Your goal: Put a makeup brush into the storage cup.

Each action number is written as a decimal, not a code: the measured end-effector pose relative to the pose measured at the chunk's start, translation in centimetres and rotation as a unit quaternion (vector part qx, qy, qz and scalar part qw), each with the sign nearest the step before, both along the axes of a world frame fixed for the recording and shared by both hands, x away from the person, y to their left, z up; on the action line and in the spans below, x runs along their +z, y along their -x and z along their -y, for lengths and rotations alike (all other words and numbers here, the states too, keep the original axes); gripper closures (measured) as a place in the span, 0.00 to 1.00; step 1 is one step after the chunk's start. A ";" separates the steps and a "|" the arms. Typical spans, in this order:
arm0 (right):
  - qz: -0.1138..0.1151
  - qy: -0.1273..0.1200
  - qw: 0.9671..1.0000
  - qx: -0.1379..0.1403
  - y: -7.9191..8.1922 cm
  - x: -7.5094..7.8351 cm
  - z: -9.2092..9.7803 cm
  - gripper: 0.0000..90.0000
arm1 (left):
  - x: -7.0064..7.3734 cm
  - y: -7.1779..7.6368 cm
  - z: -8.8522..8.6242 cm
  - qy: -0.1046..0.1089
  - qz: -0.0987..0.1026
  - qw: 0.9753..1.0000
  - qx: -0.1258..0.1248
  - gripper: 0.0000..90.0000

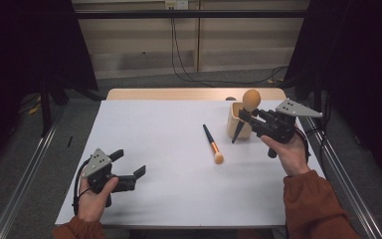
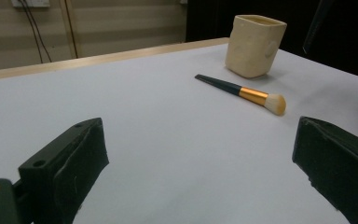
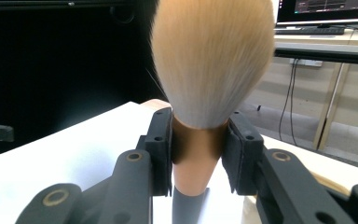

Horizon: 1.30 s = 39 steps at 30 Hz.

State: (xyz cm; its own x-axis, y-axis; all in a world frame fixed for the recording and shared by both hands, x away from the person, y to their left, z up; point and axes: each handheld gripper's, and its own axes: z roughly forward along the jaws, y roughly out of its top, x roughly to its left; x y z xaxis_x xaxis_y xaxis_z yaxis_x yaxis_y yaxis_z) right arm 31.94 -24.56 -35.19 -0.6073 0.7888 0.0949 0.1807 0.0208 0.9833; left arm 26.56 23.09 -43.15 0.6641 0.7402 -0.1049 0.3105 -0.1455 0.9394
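my right gripper (image 3: 199, 154) clamps the fluffy, round-headed tan brush (image 3: 213, 60) just beside the squarish cream ceramic cup (image 1: 238, 121); my left gripper (image 1: 129, 166) sits spread, well apart from that cup.

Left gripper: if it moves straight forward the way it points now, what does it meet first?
Probably the small brush lying on the table; the left gripper is open and the table between looks free. The cup stands beyond.
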 end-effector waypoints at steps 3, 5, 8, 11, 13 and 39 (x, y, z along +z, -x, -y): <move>-0.009 0.009 1.000 -0.010 -0.4 0.1 0.3 0.74 | -0.4 0.6 -0.9 -0.003 -0.002 1.000 0.003 0.03; -0.011 0.010 1.000 -0.013 -0.6 0.2 0.5 0.74 | -0.6 0.8 -1.4 0.005 -0.003 1.000 0.016 0.03; -0.008 0.008 1.000 -0.019 -1.1 0.4 0.7 0.74 | -0.6 0.9 -1.7 0.011 0.002 1.000 0.023 0.02; -0.003 0.007 1.000 -0.020 -1.4 0.8 0.8 0.74 | -0.5 0.8 -1.9 0.011 0.010 1.000 0.023 0.02; -0.001 0.016 1.000 -0.021 -1.7 1.2 0.9 0.74 | -0.5 0.8 -2.2 0.011 0.017 1.000 0.023 0.02; 0.021 0.015 0.997 -0.075 -6.3 4.3 2.6 0.74 | -0.5 0.9 -2.1 0.002 0.016 1.000 0.026 0.03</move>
State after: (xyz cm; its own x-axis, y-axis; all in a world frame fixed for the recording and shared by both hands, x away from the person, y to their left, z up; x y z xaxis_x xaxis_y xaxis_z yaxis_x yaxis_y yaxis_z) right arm 38.29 -27.12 -30.88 -0.4858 0.8728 0.0474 0.1424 0.0255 0.9895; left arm 25.63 25.15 -43.65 0.6282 0.7732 -0.0868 0.2873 -0.1269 0.9494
